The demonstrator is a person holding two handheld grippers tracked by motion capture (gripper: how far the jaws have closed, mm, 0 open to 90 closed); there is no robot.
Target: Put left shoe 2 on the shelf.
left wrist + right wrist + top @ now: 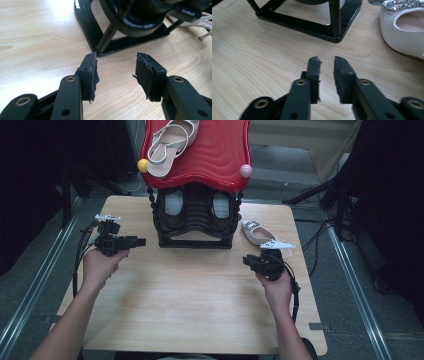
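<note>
Two hand-held grippers hold nothing: left hand-held gripper (116, 72) gapes, right hand-held gripper (327, 67) is nearly closed. Reopen it, then approach the white shoe (404, 32), upper right.

From my right gripper's view the white shoe (404, 30) on the table runs off the right edge – only its buckled toe end and part of the opening show – and the black rack (312, 23) is cut by the top edge, leaving just its base. From above, the sandal (170, 145) on the rack's red top shelf (220, 155) is cropped at the top edge, and the shoes on the lower shelf (196, 210) sit in shadow – too dark to make out.
</note>
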